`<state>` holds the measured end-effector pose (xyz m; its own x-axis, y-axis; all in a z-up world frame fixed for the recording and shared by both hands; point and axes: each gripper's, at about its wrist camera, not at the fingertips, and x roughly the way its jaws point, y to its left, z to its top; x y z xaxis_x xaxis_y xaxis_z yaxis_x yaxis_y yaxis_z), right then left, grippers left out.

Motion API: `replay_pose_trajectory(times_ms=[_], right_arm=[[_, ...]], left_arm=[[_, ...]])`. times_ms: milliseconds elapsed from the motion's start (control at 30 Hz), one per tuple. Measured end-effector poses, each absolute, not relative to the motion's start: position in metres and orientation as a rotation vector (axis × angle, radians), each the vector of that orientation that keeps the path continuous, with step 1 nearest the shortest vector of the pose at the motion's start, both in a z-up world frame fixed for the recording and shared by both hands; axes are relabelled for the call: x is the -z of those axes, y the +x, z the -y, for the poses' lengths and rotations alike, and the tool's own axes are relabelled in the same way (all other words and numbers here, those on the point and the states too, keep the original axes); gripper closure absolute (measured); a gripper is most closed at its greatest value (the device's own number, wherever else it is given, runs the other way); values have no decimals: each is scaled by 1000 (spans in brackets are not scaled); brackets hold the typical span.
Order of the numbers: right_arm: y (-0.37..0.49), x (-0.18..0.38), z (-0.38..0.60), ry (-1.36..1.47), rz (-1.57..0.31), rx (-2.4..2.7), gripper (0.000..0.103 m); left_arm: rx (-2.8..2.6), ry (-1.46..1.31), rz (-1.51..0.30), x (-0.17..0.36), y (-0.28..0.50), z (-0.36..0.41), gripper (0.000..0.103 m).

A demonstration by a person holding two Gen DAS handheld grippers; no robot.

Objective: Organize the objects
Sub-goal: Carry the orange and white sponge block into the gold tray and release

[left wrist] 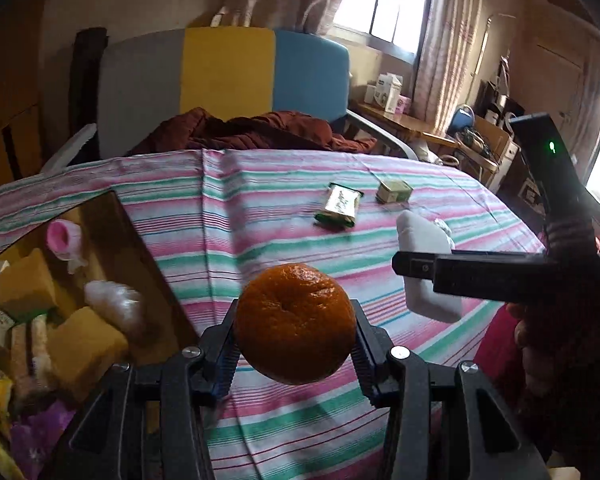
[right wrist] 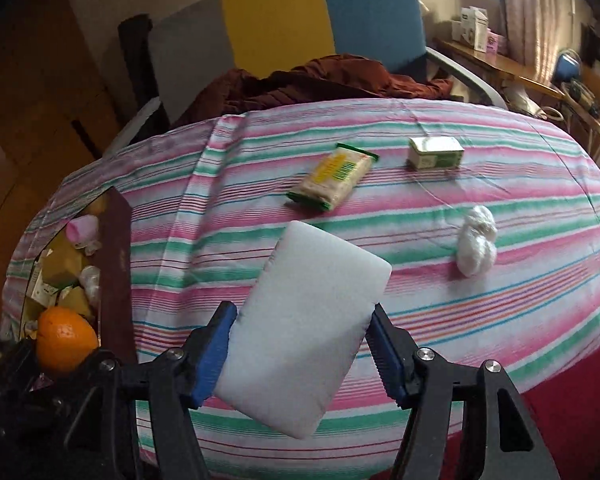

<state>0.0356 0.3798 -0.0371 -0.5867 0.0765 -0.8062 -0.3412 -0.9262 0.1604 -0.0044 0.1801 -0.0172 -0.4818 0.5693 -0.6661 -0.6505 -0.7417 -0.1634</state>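
My left gripper (left wrist: 296, 344) is shut on an orange mandarin (left wrist: 295, 322), held above the striped cloth just right of a brown cardboard box (left wrist: 148, 256). In the right wrist view the same mandarin (right wrist: 66, 338) shows at the lower left beside the box (right wrist: 118, 264). My right gripper (right wrist: 300, 344) is shut on a white sponge block (right wrist: 308, 320), lifted over the table; from the left wrist camera that sponge (left wrist: 424, 240) and the right gripper (left wrist: 416, 266) appear at the right. A snack packet (right wrist: 334, 178), a small green-white carton (right wrist: 434, 153) and a white crumpled wad (right wrist: 476, 246) lie on the cloth.
The box holds yellow sponges (left wrist: 84, 344), a pink cup (left wrist: 62, 236) and wrapped items. A table under a pink-green striped cloth (right wrist: 500, 200) fills both views. Behind it stands a grey-yellow-blue chair (left wrist: 228, 76) with dark red fabric (left wrist: 252, 130). A cluttered desk (left wrist: 412, 120) stands far right.
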Motion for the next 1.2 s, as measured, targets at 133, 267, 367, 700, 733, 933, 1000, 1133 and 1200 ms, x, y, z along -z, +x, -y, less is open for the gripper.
replay_pose_trajectory(times_ms=[133, 267, 367, 700, 733, 933, 1000, 1133, 1200], right_arm=[[15, 32, -341, -1327, -370, -2682, 38], [-7, 29, -302, -1385, -323, -2789, 38], [-23, 25, -274, -1423, -295, -2852, 38], [-72, 23, -214, -1553, -341, -2929, 38], [-77, 23, -209, -1566, -358, -2931, 37], [-105, 31, -195, -1636, -638, -2949, 18], [-105, 34, -192, -1637, -648, -2946, 17], [-96, 37, -191, -1645, -612, -2937, 17], [-88, 37, -191, -1629, -567, -2937, 15]], left_arm=[[-2322, -985, -57, 9, -25, -138, 54], [-2418, -1036, 17, 9, -43, -94, 54], [-2485, -1073, 64, 12, -57, -66, 54], [-2594, -1145, 165, 21, -86, -9, 54], [-2600, -1150, 177, 21, -88, -5, 54], [-2614, -1176, 254, 21, -105, 12, 51], [-2622, -1189, 287, 23, -108, 18, 44], [-2633, -1194, 328, 25, -103, 24, 38], [-2651, -1190, 323, 25, -97, 24, 38]])
